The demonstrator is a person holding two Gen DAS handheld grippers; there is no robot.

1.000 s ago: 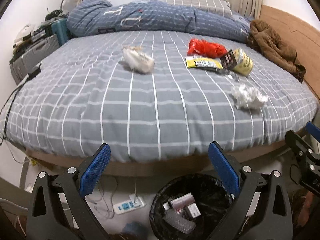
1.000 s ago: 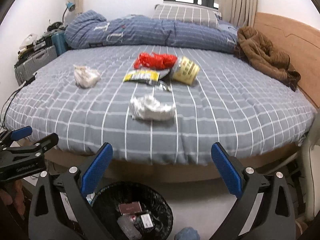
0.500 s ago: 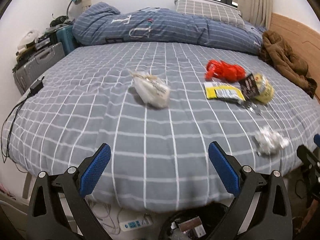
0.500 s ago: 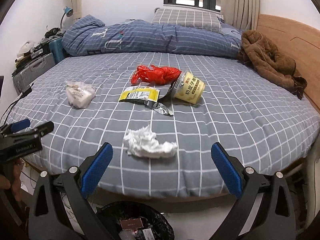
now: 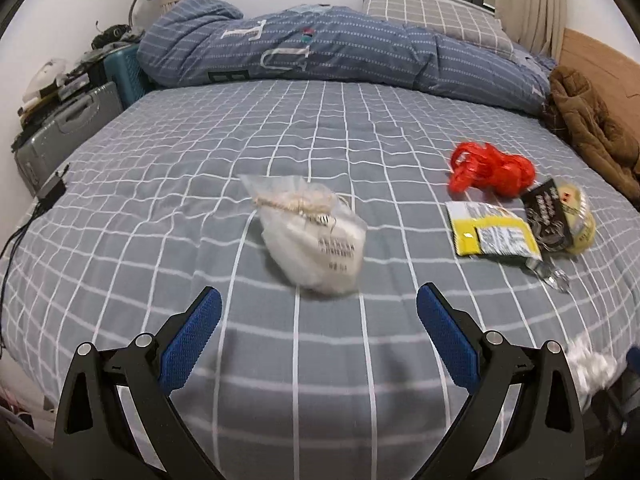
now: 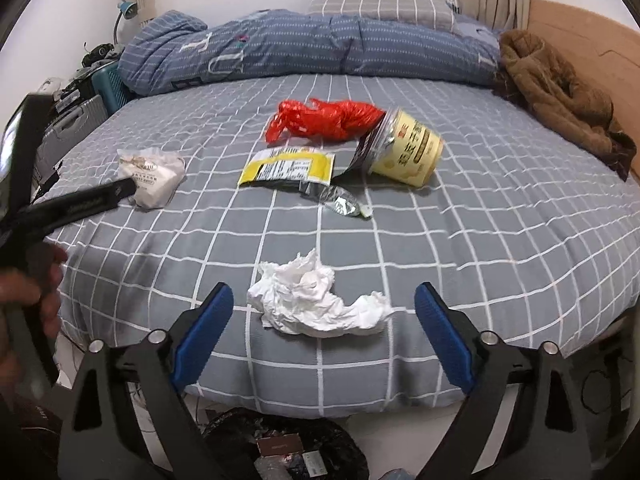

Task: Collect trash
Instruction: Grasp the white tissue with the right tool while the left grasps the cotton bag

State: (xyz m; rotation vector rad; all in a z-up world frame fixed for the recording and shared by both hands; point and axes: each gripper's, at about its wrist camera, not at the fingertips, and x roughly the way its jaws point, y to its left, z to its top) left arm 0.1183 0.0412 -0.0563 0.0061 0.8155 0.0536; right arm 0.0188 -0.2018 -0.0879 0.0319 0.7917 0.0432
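Yellow cup (image 6: 406,150), label perhaps Chinese

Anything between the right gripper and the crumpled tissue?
Nothing but bare checked bedsheet, per the right wrist view. The right gripper is open, its jaws just closing a little, with the crumpled tissue directly ahead, untouched.

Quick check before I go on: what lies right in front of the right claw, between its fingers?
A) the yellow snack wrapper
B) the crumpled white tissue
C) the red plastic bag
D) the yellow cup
B: the crumpled white tissue lies on the bed between the open fingers of the right claw, untouched by the pads.
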